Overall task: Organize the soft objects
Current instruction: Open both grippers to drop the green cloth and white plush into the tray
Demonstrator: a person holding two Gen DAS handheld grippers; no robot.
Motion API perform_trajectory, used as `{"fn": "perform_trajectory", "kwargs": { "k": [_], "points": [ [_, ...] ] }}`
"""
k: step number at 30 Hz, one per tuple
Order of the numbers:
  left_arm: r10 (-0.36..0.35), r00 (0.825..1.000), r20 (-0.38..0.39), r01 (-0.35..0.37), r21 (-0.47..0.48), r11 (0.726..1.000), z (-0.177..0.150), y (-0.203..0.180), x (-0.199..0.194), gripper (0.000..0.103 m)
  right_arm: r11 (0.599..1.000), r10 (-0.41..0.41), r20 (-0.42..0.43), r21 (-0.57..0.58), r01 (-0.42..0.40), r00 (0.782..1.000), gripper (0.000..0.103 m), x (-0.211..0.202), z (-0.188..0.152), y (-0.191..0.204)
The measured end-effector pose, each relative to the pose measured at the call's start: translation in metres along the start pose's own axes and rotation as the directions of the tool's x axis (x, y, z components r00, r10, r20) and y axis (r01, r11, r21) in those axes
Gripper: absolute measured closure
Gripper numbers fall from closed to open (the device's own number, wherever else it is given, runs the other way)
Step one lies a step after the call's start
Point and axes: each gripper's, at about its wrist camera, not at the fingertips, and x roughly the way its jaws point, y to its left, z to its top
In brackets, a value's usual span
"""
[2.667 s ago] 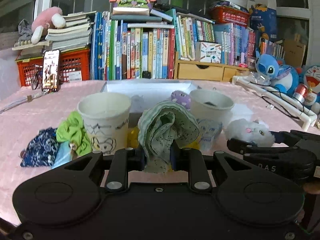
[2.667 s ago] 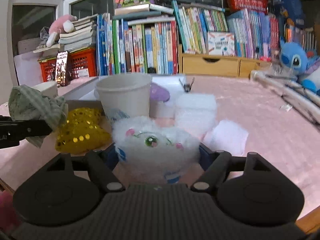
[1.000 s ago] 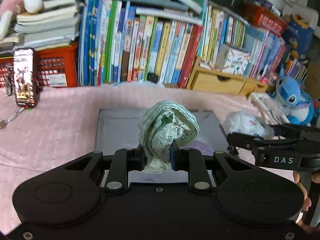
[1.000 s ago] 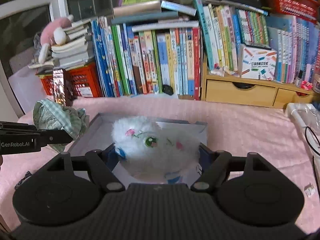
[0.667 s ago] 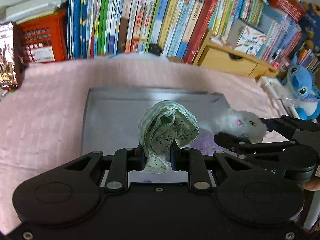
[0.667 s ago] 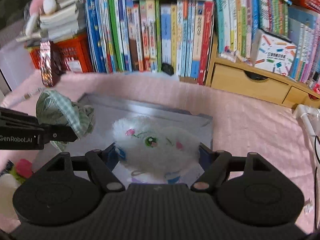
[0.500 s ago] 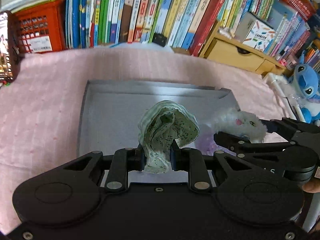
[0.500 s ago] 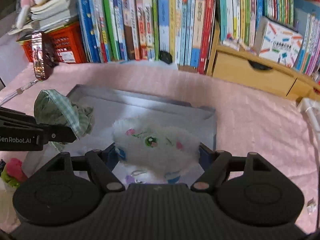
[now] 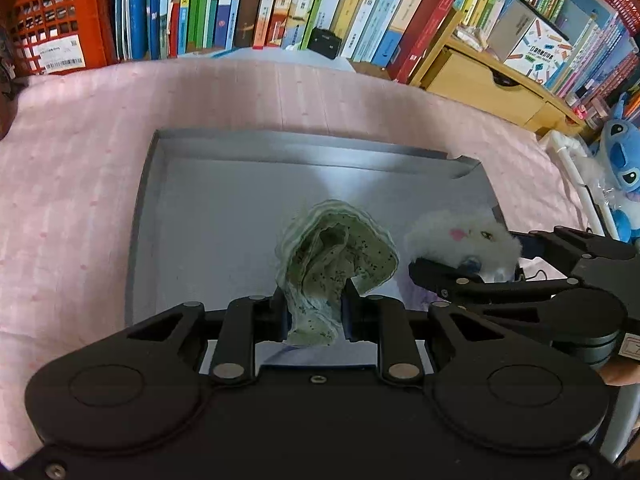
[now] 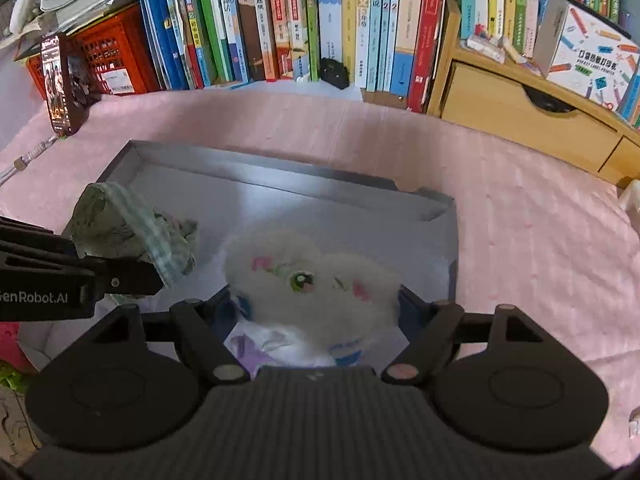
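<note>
The left gripper [image 9: 314,304] is clamped on a crumpled green cloth [image 9: 334,256], its jaws nearly together with the fabric bunched between them and blooming out ahead of the fingertips; the right gripper [image 10: 318,312], just to its right, grips a fluffy white plush toy [image 10: 308,276] across its width, jaws set wide by the plush's bulk. Both loads hang over the grey tray [image 9: 280,148] that lies below and ahead of the tilted-down grippers. Each thing looks light and fully compliant: the cloth will likely slump and unfold once let go, so the pinch at its gathered middle suits it, while the plush squashes and should spring back, best held across the body as it is. Neither seems fragile or slippery. The tray floor ahead of the left gripper is bare, with low walls at the far and left edges, and a pale purple thing lies under the plush. The two grippers sit close side by side, so sideways room between them appears tight.
</note>
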Motion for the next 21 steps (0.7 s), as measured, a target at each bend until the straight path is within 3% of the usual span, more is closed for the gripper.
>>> {"fn": "perform_trajectory", "kwargs": {
  "k": [7, 10, 21],
  "points": [
    [0.000, 1.000, -0.012, 0.000, 0.004, 1.000, 0.000, -0.001, 0.005, 0.078, 1.000, 0.004, -0.022, -0.008, -0.004, 1.000, 0.020, 0.008, -0.002, 0.002],
    [0.003, 1.000, -0.014, -0.003, 0.008, 1.000, -0.001, -0.002, 0.004, 0.066, 1.000, 0.002, -0.032, -0.014, -0.003, 0.999, 0.019, 0.011, -0.004, 0.002],
    [-0.003, 0.999, 0.047, 0.001, 0.034, 0.999, -0.008, -0.005, -0.029, 0.050, 1.000, -0.008, 0.013, -0.016, 0.008, 1.000, 0.012, -0.014, -0.006, 0.003]
  ]
}}
